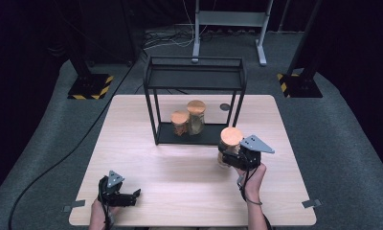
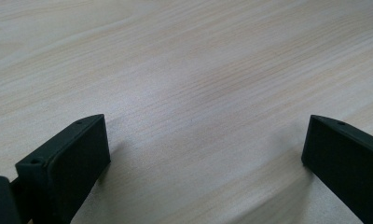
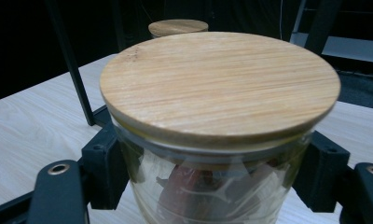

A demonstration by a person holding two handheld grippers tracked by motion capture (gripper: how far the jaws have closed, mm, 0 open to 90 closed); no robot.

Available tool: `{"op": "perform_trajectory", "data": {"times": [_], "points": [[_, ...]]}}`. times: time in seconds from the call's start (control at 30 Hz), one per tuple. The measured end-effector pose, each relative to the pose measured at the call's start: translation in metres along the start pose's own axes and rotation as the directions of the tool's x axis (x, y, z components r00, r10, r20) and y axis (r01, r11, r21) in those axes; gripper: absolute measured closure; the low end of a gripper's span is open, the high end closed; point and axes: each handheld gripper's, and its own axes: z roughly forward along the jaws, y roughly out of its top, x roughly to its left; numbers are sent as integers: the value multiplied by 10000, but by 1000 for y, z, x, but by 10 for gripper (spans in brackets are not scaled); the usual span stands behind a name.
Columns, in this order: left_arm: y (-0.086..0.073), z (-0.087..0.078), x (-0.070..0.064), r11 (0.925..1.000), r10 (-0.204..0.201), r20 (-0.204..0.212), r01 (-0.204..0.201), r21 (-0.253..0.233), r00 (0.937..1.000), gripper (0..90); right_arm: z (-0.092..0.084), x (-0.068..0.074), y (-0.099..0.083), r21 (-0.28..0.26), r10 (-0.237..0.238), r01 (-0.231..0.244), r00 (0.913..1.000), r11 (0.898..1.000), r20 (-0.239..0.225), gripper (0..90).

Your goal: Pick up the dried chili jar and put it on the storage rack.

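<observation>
Glass could slip: right claw (image 3: 212,186) clamps the jar (image 3: 212,154) at frame centre beneath its lid; left claw (image 2: 205,154) stands apart.

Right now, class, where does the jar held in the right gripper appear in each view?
High view: held jar, right of centre, before the black rack.
Left gripper view: bare table and that gripper's jaws.
Right gripper view: centre, clamped between jaws.
Shared landmark: the rack's posts.

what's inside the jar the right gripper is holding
Through the glass of the jar something reddish-brown shows, with pale pieces beside it. The wooden lid covers the top, and the right gripper hides the sides.
</observation>
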Motion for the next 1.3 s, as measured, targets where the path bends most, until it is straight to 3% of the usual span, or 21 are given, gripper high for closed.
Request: {"op": "perform_trajectory", "data": {"times": [1.3], "points": [[0, 0, 0, 10000, 1, 3, -1, 5, 10000, 0, 39, 1, 8, 189, 305, -306, 9995, 9994, 45, 241]]}}
